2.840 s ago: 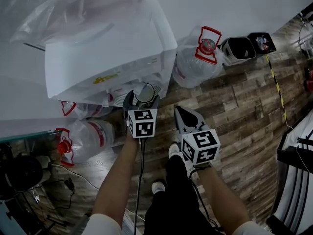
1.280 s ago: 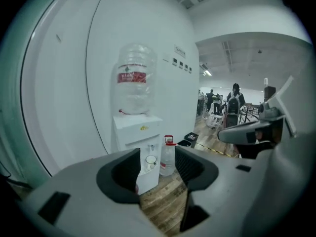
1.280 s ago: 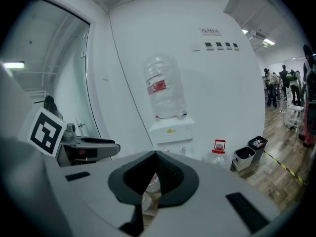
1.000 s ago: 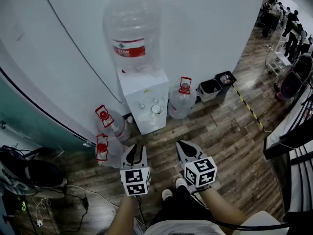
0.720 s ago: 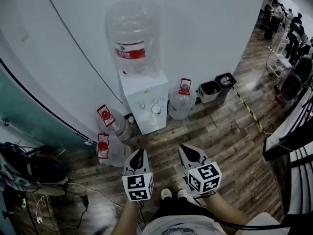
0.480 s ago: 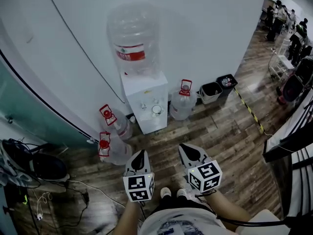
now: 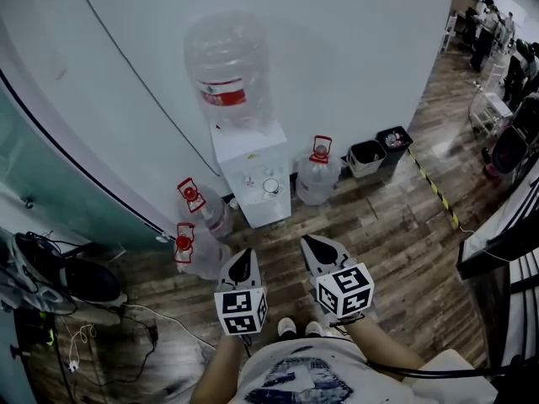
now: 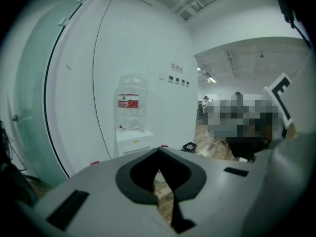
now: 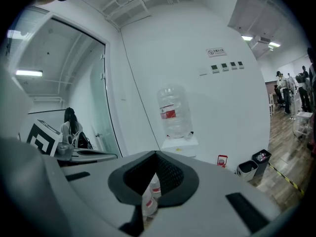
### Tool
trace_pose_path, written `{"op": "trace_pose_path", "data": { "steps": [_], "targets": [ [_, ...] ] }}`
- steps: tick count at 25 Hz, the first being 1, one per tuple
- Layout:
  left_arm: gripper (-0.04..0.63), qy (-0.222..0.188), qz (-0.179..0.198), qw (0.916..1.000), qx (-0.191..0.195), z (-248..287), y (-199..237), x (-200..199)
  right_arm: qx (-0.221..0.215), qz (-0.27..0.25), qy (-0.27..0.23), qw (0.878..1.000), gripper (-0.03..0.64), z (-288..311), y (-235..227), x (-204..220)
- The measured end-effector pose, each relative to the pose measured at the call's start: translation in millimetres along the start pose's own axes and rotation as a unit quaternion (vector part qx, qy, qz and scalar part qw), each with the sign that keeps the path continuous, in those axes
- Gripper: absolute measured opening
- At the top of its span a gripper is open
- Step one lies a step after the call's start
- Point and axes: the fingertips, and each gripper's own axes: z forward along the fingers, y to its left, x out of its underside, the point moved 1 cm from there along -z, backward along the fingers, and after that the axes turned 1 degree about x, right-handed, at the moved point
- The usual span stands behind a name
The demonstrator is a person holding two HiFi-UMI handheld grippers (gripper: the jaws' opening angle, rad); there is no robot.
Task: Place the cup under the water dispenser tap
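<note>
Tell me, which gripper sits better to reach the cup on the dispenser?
Right, narrowly: the right gripper angles toward the cup and looks slightly nearer; the left gripper points beside it. Both shut.

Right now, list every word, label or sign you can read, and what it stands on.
None can be read.
Red label on the big bottle: too small.
Yellow sticker on the water dispenser: blurred.
Wall sign and the plaques below it: too small.
</note>
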Motion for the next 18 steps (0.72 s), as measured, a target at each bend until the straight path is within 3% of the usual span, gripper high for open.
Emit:
{"op": "trace_pose_path", "data": {
  "steps": [18],
  "targets": [
    [0.049, 0.010, 0.007, 0.9999, -0.001, 13, -1, 1, 0.003, -0.006, 0.006, 1.000, 0.020, 9, -10, -2]
  ]
}}
